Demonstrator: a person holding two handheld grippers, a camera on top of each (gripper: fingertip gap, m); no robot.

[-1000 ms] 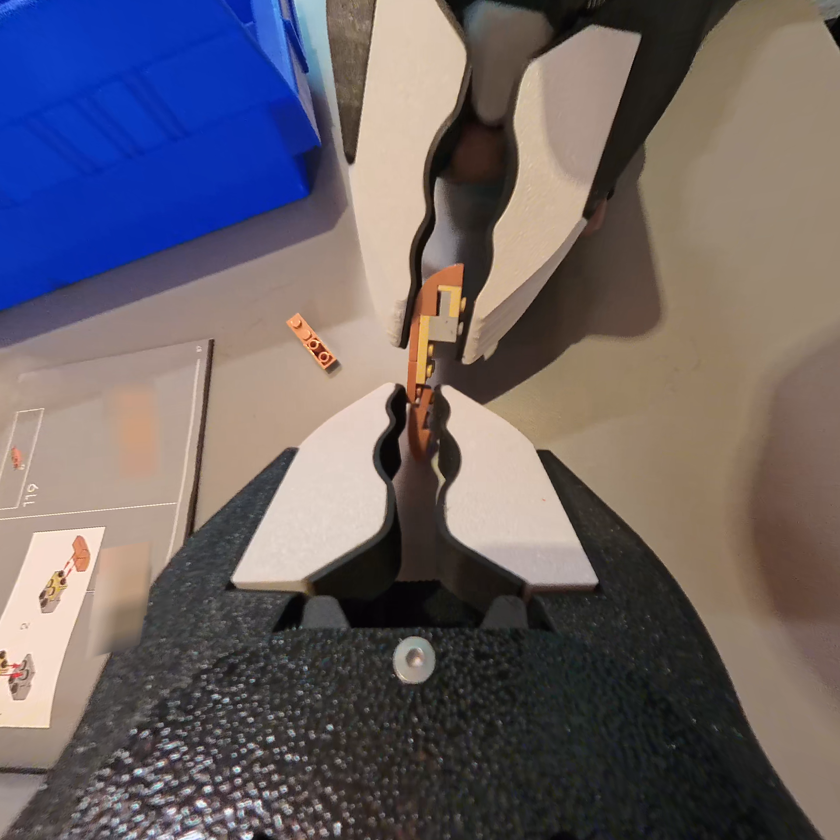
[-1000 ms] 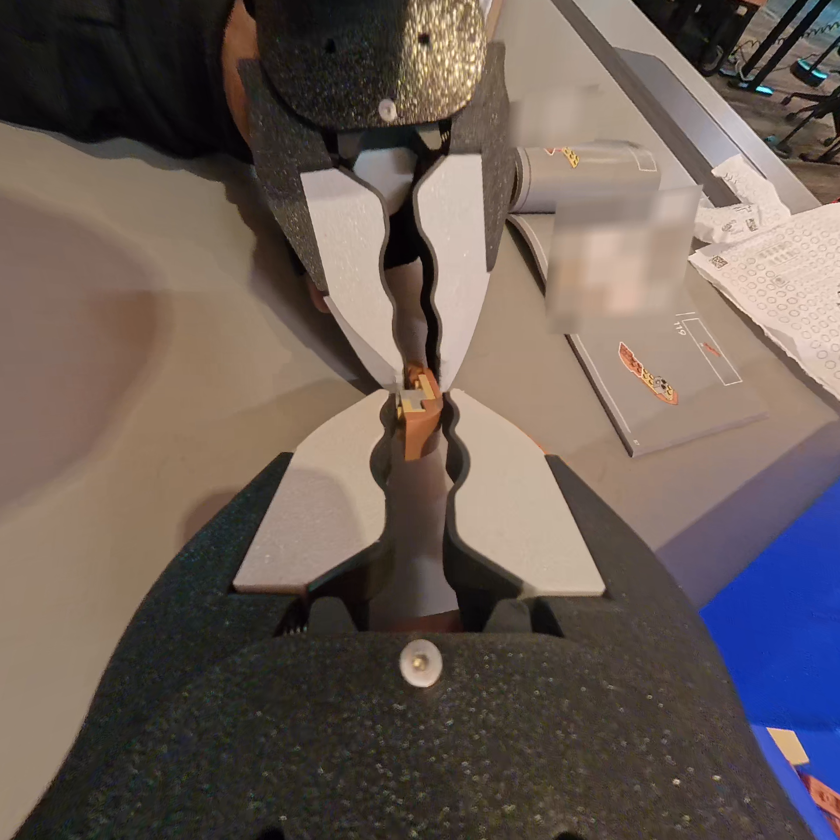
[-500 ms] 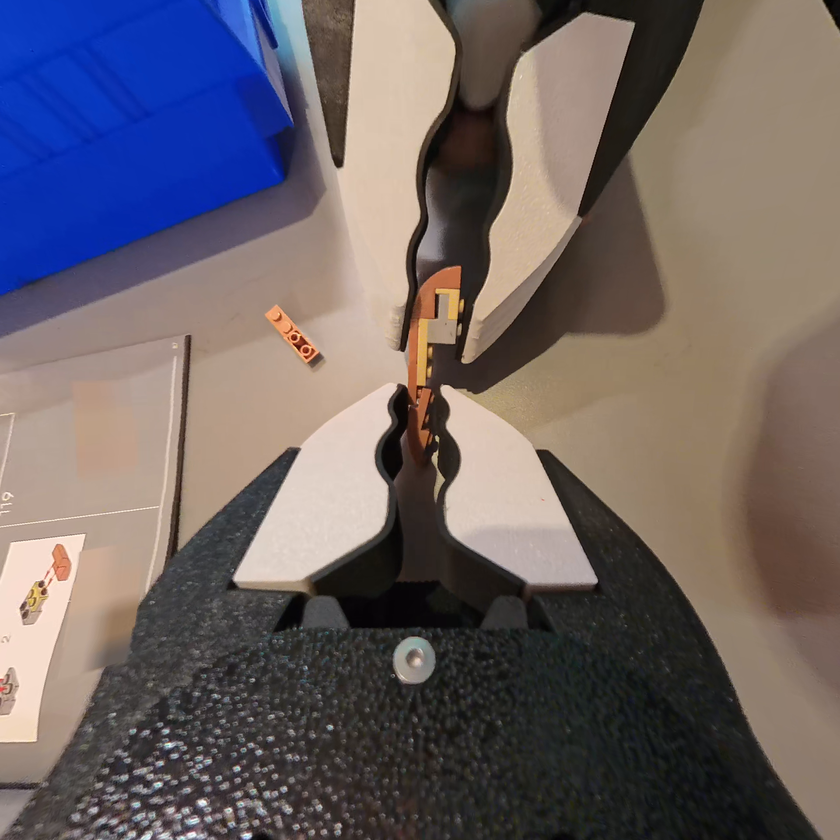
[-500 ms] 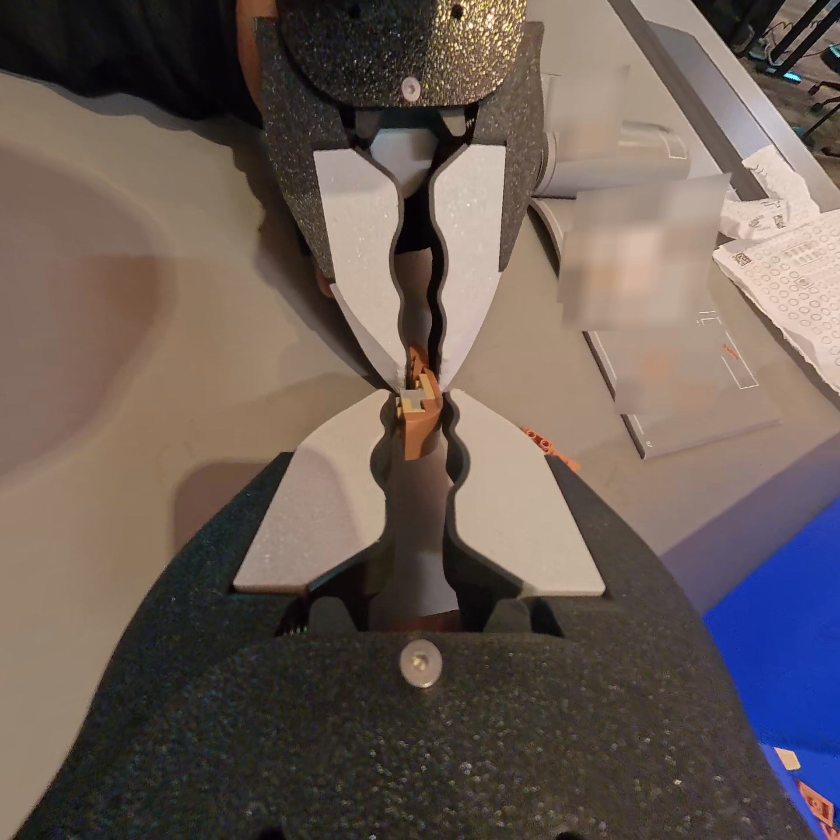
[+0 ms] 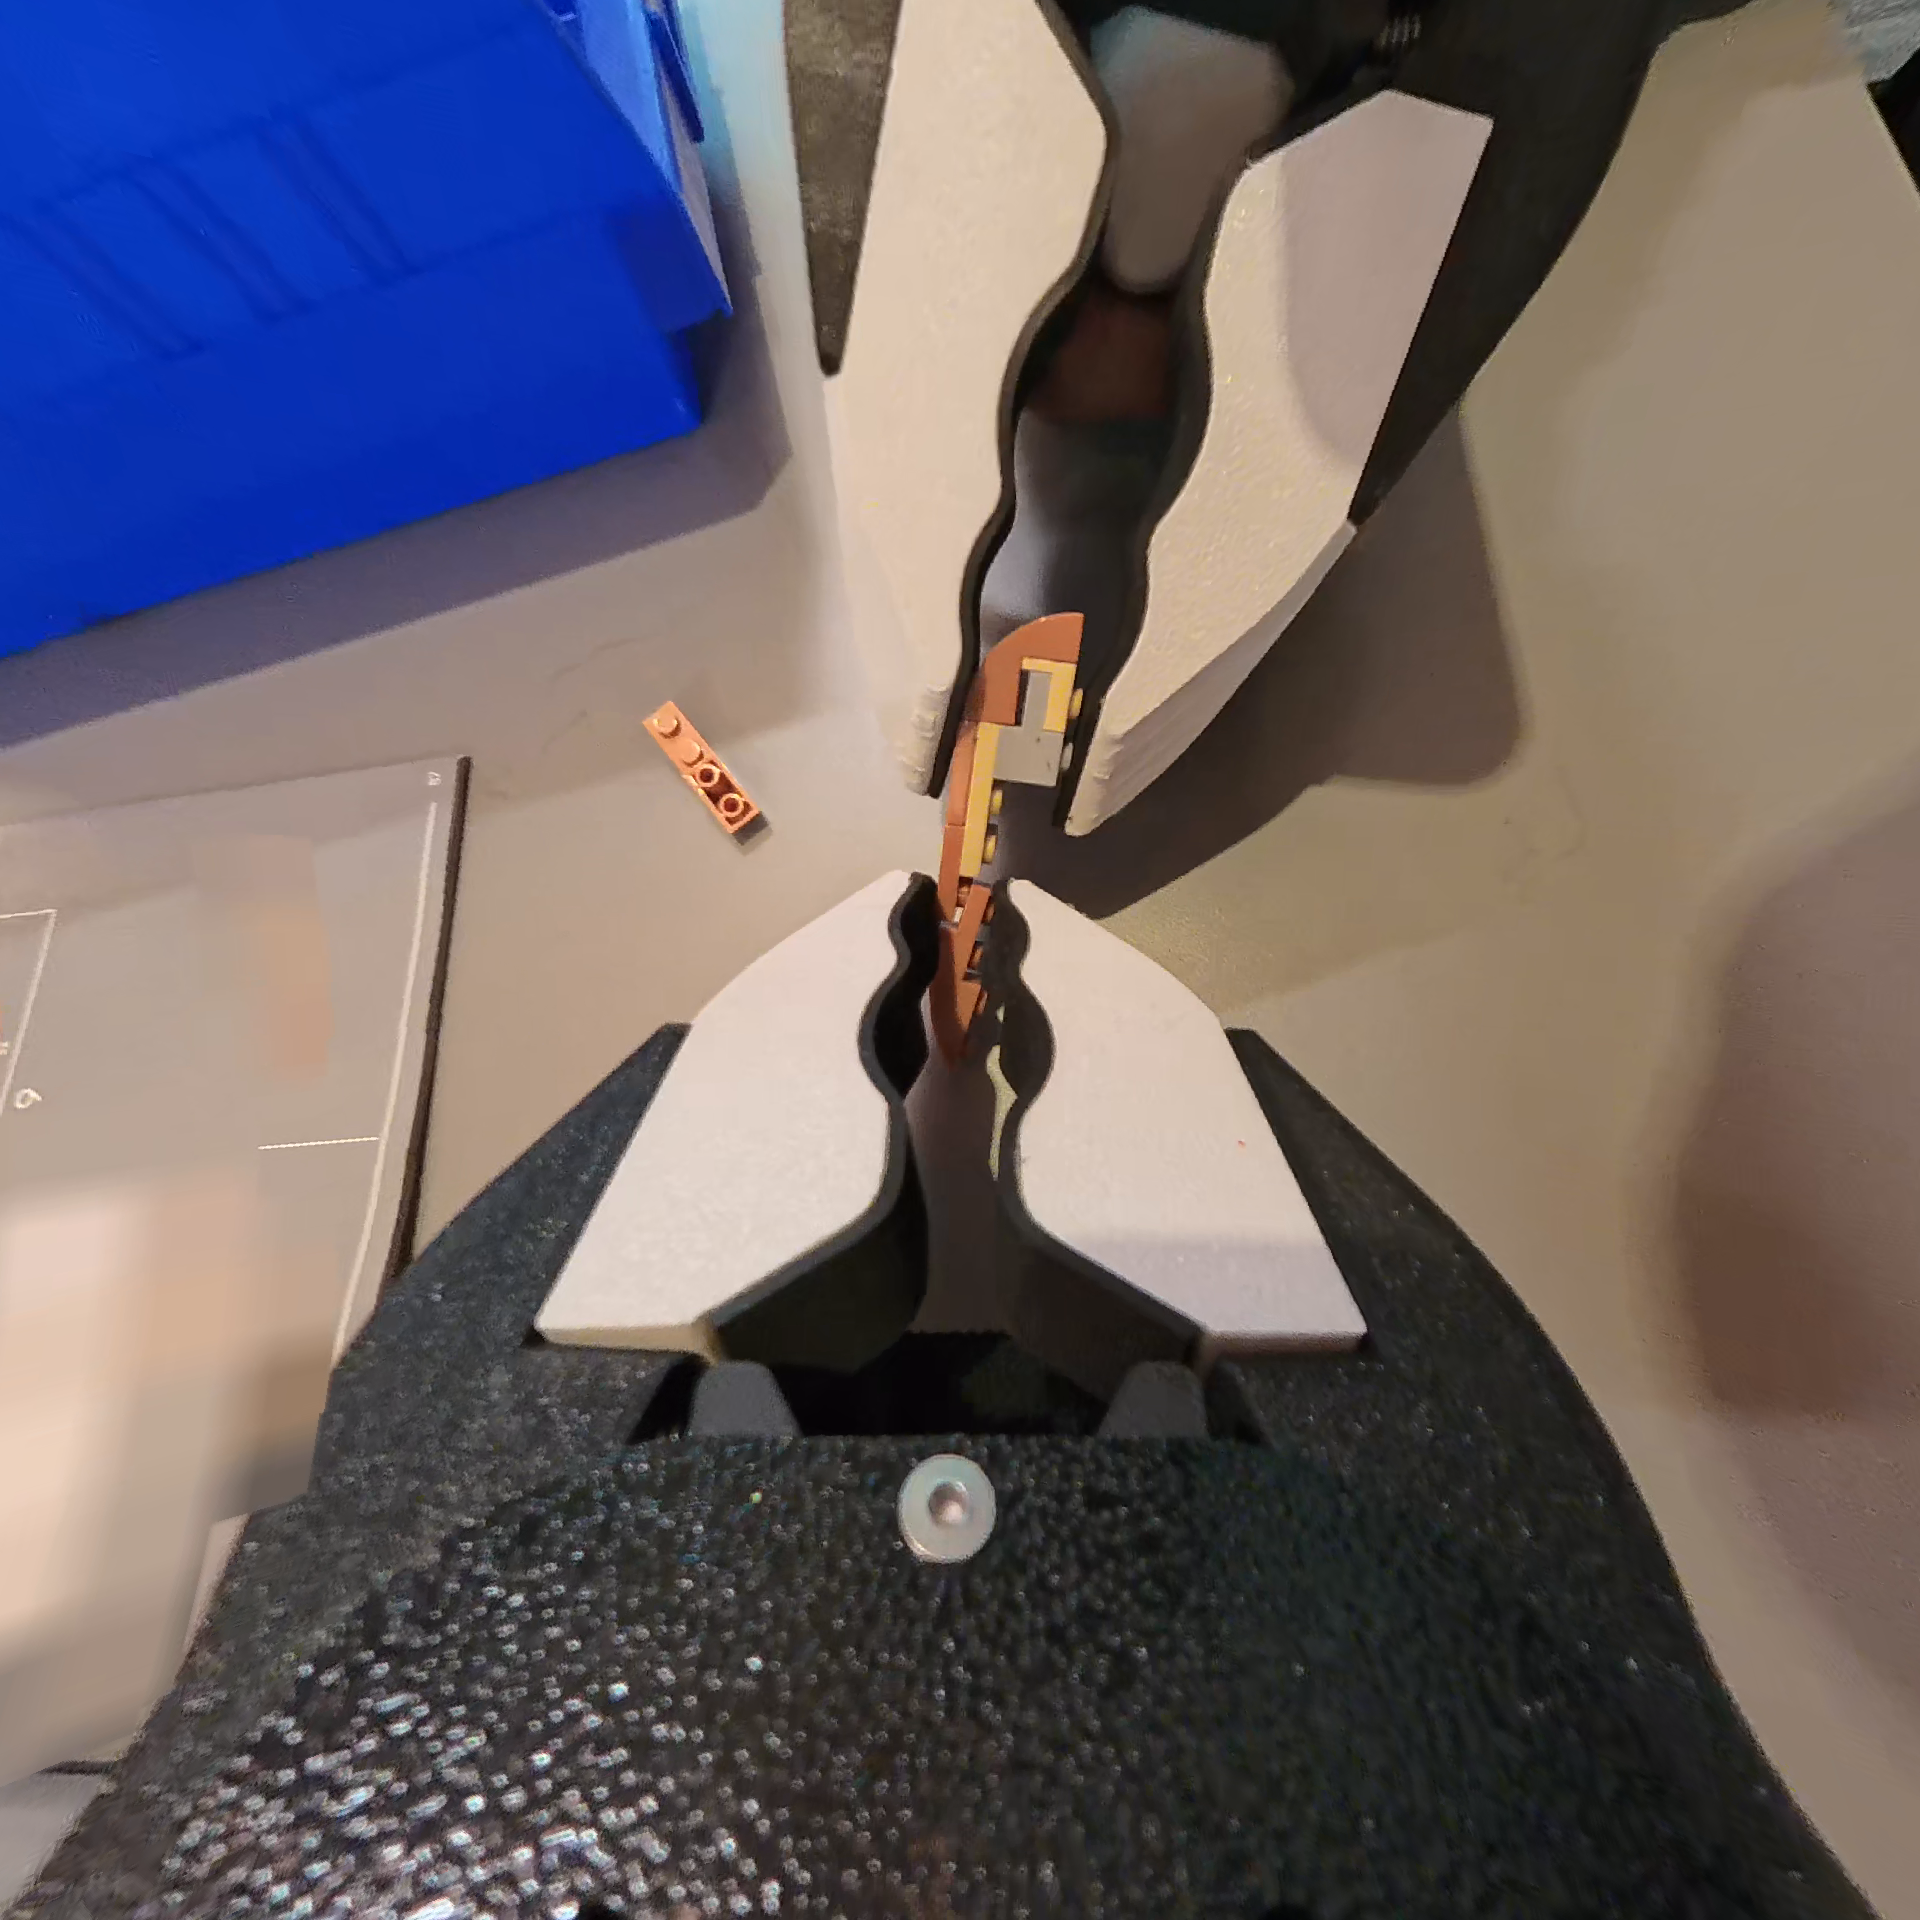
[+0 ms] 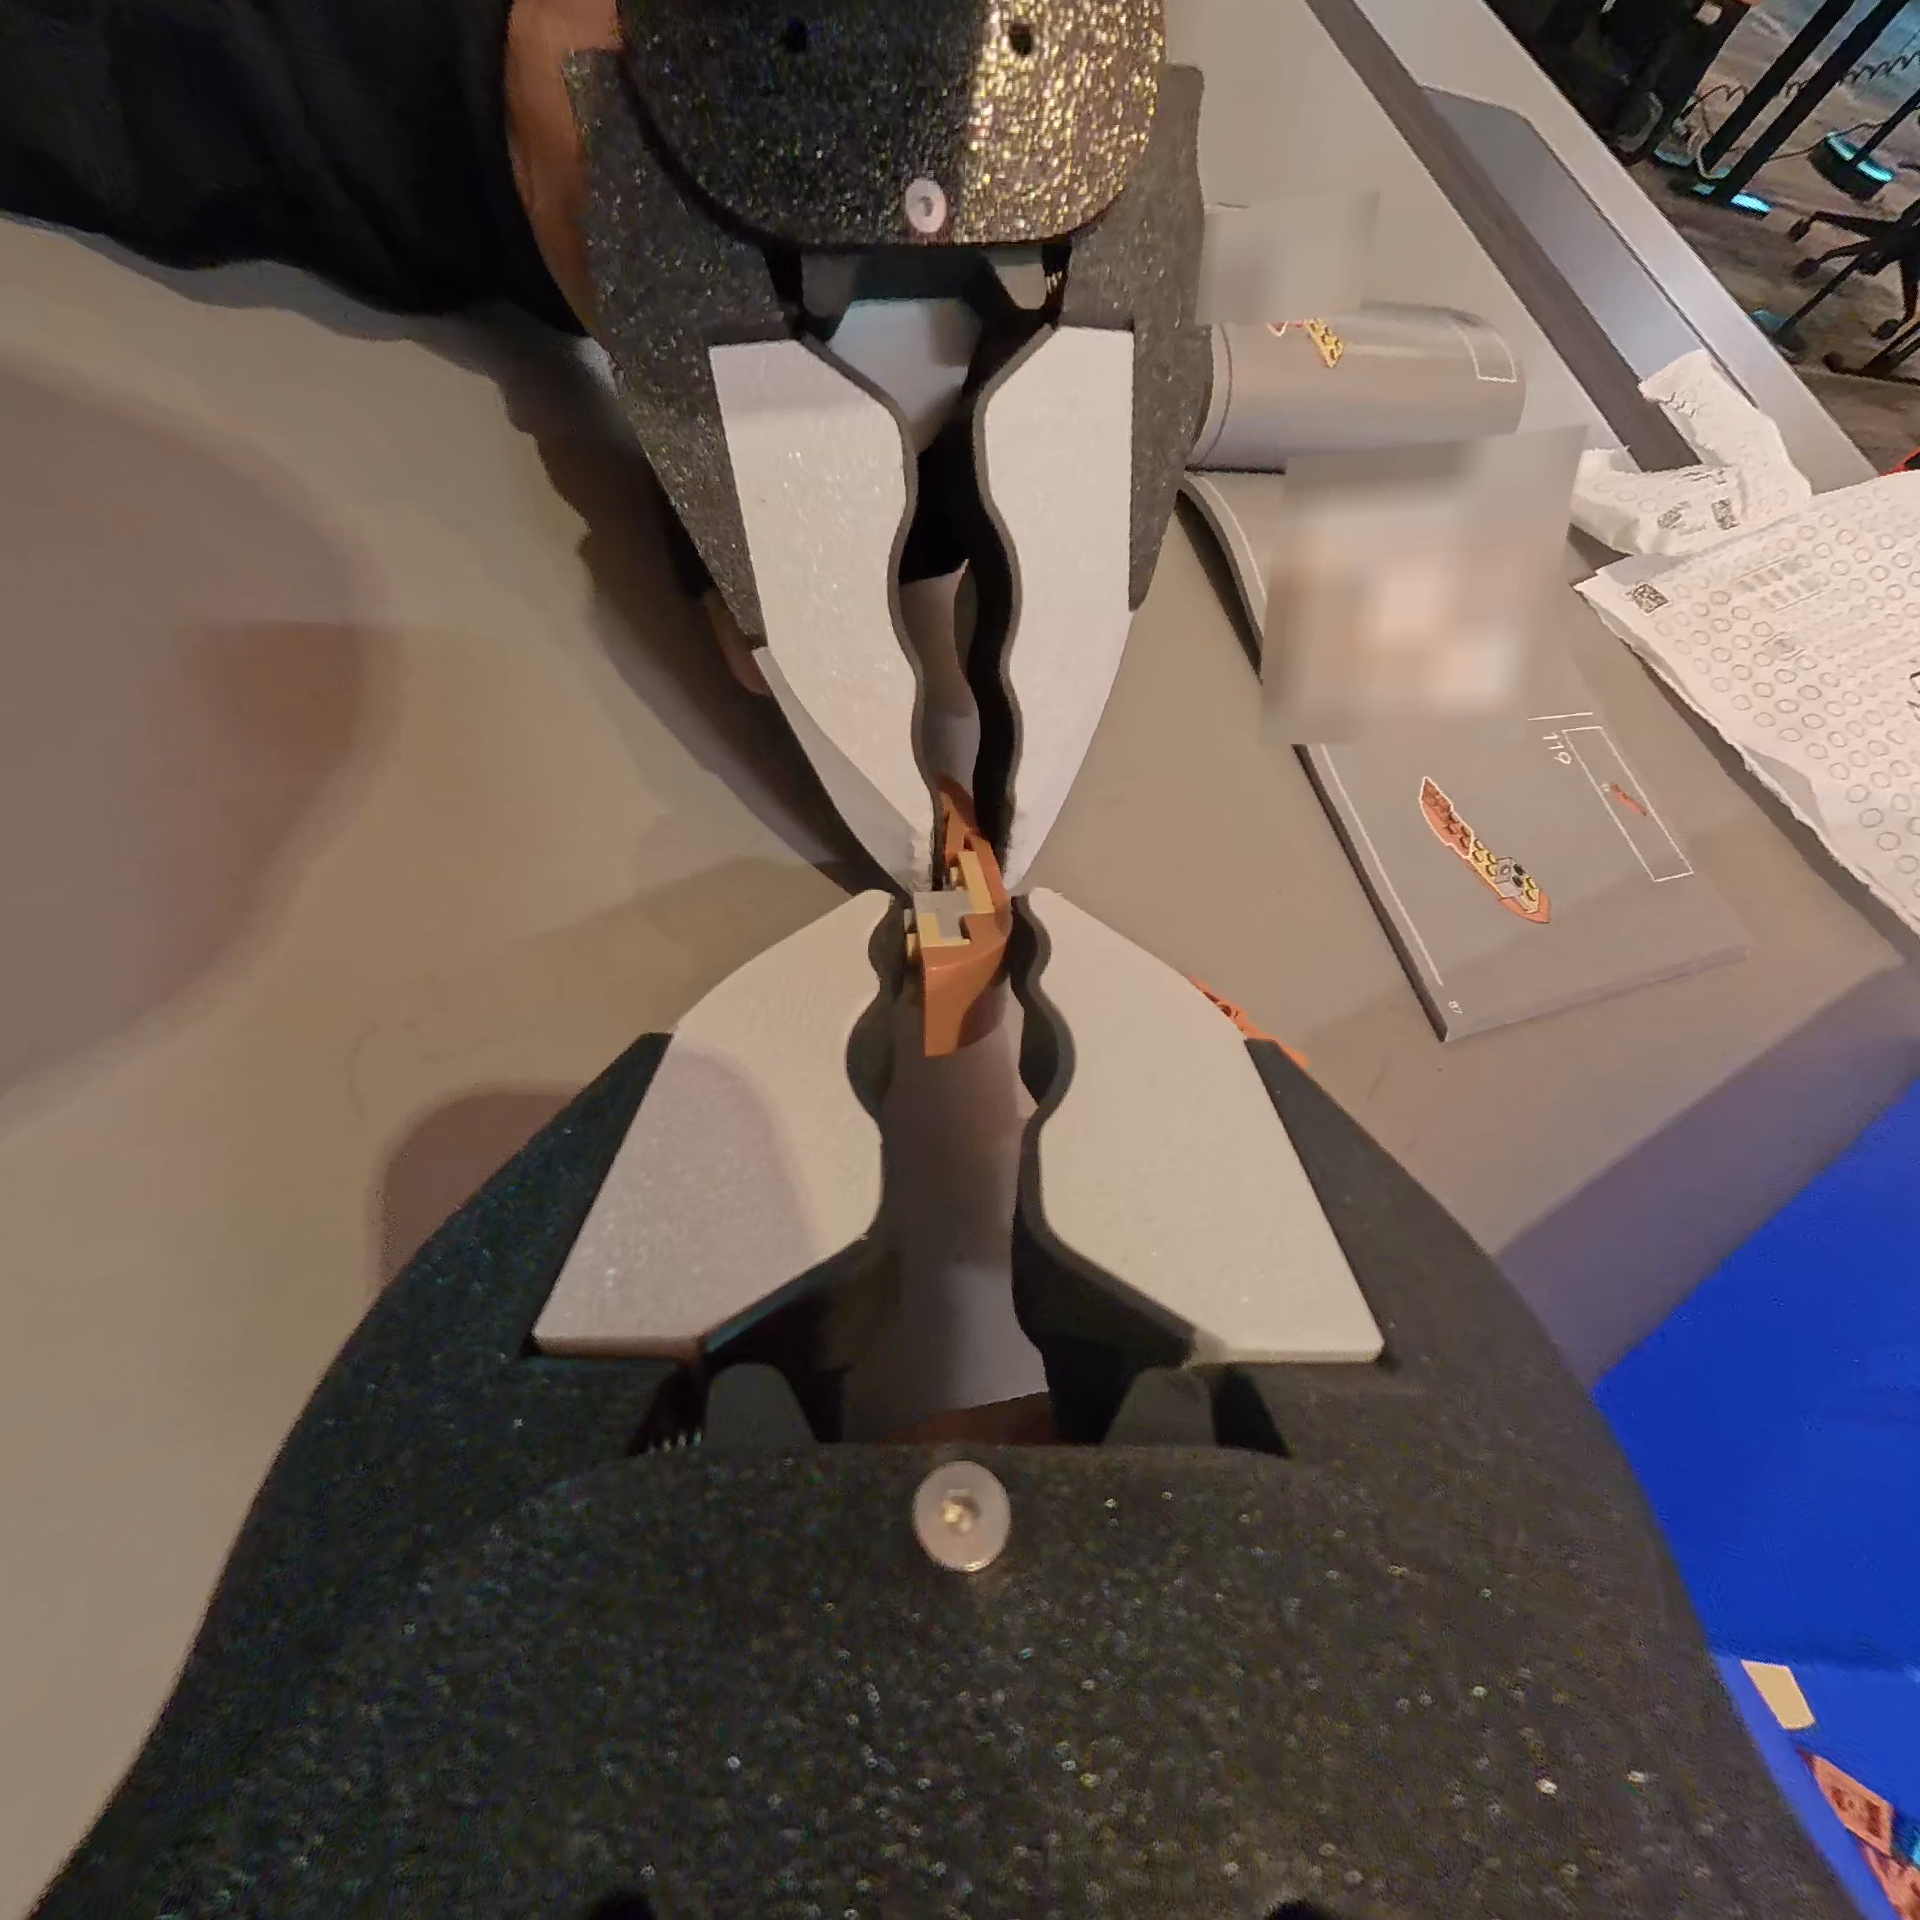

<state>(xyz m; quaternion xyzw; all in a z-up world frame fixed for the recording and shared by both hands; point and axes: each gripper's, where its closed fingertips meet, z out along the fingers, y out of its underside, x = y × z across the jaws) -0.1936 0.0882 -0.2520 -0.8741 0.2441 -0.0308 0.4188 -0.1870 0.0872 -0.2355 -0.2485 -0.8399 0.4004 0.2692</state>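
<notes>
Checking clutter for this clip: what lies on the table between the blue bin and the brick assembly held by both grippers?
In the left wrist view, one loose orange brick plate lies between blue bin and brick assembly; otherwise bare table.

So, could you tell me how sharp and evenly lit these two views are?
Left wrist view: the brick assembly is sharp, the booklet smeared, a hard shadow falls beside the right gripper. Right wrist view: the left gripper is crisp, edges bow from the wide lens, the table shows soft shadow patches.
</notes>
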